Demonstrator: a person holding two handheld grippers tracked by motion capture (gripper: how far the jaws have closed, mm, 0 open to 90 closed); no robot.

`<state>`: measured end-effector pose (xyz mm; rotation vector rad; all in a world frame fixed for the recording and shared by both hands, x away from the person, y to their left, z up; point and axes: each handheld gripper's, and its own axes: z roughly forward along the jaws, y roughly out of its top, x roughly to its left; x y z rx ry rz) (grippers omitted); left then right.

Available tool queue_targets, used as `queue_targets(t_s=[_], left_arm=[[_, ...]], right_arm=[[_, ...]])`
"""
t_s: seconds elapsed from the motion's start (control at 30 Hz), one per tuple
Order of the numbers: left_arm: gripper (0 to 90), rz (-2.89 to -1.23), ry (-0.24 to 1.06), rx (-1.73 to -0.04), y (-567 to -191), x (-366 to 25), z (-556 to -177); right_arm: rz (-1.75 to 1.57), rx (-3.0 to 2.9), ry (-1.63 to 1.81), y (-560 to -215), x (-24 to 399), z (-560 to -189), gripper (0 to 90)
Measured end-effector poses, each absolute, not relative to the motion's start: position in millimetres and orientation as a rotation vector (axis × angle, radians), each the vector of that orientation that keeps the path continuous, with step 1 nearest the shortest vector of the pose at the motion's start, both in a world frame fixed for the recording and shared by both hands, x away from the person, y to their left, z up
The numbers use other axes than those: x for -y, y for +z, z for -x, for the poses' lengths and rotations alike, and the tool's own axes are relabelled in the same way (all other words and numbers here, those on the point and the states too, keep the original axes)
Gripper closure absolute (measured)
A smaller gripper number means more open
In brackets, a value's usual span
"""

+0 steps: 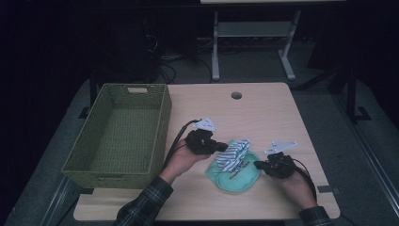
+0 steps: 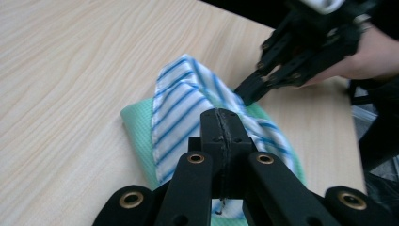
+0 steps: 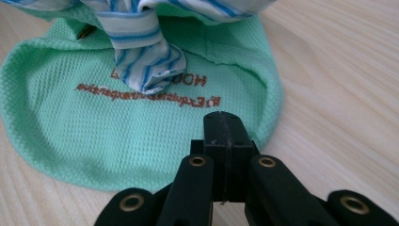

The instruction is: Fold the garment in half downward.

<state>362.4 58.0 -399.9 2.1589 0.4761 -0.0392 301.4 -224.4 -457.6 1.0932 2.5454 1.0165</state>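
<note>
Left gripper (image 1: 225, 147) pinched closed on the limp striped cloth (image 2: 188, 101); right gripper (image 1: 256, 164) closed, apparently empty, beside the green cloth (image 3: 117, 136); both soft, light; best taken at an edge.

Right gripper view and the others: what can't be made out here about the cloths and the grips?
- Brown lettering on the green cloth: right gripper view, upside down, partly covered by the striped cloth.
- Left gripper: jaws closed at the striped cloth; whether they pinch it is hidden by the jaws.
- Basket near inner wall: high view, hidden by its rim.
</note>
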Motion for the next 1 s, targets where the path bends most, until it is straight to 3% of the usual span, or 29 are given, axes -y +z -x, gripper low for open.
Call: queue_targets(t_s=[0.37, 1.0], left_arm=[[89.5, -2.207, -0.081, -0.488, -425.1, -30.9, -376.5], [89.6, -2.303, -0.183, -0.378, -448.2, 4.5, -352.2]], right_arm=[[-1.133, -2.493, 1.016, -455.8, 241.0, -298.4, 90.0], [-1.172, -2.465, 0.989, -458.1, 250.3, -303.1, 90.0]])
